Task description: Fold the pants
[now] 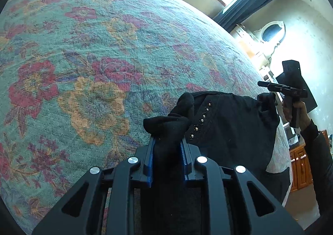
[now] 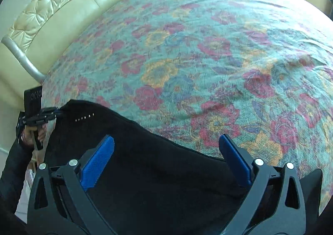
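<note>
The pants point(image 1: 229, 122), black, hang unfolded at the bed point(image 1: 93, 47) edge, one end bunched and pinched in the left gripper point(image 1: 167, 151). Right gripper point(image 2: 166, 162) gapes empty above the cloth. Folding looks barely begun.

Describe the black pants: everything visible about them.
The black pants are a soft, matte, knit-looking fabric with a short row of small metallic studs near one edge. They are unfolded, spread loosely along the near edge of the floral bedspread. One bunched corner is clamped between the blue pads of the left gripper, the cloth puckering above the fingers. In the right wrist view the right gripper has its jaws wide open above the fabric, gripping nothing.
</note>
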The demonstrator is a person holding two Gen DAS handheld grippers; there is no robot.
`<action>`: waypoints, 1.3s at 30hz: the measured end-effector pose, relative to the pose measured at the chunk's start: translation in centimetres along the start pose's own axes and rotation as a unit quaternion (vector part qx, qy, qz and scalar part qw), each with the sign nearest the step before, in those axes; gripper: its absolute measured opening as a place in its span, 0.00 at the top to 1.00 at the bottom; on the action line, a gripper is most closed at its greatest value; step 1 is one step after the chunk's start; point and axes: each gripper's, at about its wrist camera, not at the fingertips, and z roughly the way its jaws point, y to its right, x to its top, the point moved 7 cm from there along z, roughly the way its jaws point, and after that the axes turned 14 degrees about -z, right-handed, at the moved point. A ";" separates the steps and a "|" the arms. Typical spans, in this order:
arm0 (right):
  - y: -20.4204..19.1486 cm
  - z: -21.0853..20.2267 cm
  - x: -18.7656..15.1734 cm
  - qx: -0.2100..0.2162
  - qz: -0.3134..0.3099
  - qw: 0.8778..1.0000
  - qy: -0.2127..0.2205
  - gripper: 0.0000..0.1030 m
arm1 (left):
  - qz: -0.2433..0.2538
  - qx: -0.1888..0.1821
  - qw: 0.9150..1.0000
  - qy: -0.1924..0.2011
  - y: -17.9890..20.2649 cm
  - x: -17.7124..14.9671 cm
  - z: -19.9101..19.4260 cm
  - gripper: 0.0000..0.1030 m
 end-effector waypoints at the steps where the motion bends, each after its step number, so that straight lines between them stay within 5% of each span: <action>1: 1.1 0.9 -0.7 0.002 0.015 1.000 -0.022 0.02 | -0.006 -0.003 1.000 0.001 -0.2 0.0 0.0 0.80; 6: 5.3 1.6 -4.0 -0.030 0.055 0.997 -0.054 0.02 | -0.017 -0.003 1.000 0.001 -0.9 -0.1 0.3 0.78; 14: 4.8 4.2 -7.8 -0.101 -0.056 0.981 -0.158 0.05 | -0.020 0.005 1.000 -0.001 -1.1 0.3 0.4 0.75; 17: 4.4 3.5 -8.1 -0.081 -0.038 0.985 -0.145 0.35 | -0.025 0.012 1.000 0.001 -0.9 0.3 0.6 0.73; 19: 4.2 2.3 -8.4 -0.072 -0.031 0.988 -0.136 0.80 | -0.029 0.016 0.999 0.002 -0.9 0.3 0.9 0.72; 24: 1.5 -1.5 -9.0 -0.128 -0.074 0.986 -0.076 0.84 | -0.023 0.018 0.999 0.018 -0.5 0.0 0.2 0.75; 29: -3.1 -7.7 -11.0 -0.205 -0.124 0.970 0.023 0.84 | -0.019 -0.046 0.997 0.053 1.7 -0.7 -3.7 0.79; 35: -10.1 -13.6 -18.3 -0.264 -0.140 0.950 0.091 0.85 | 0.014 -0.094 0.993 0.067 4.8 -4.9 -9.9 0.83; 39: -15.1 -15.0 -24.5 -0.293 -0.156 0.938 0.097 0.85 | 0.011 -0.116 0.991 0.071 5.2 -9.5 -13.7 0.84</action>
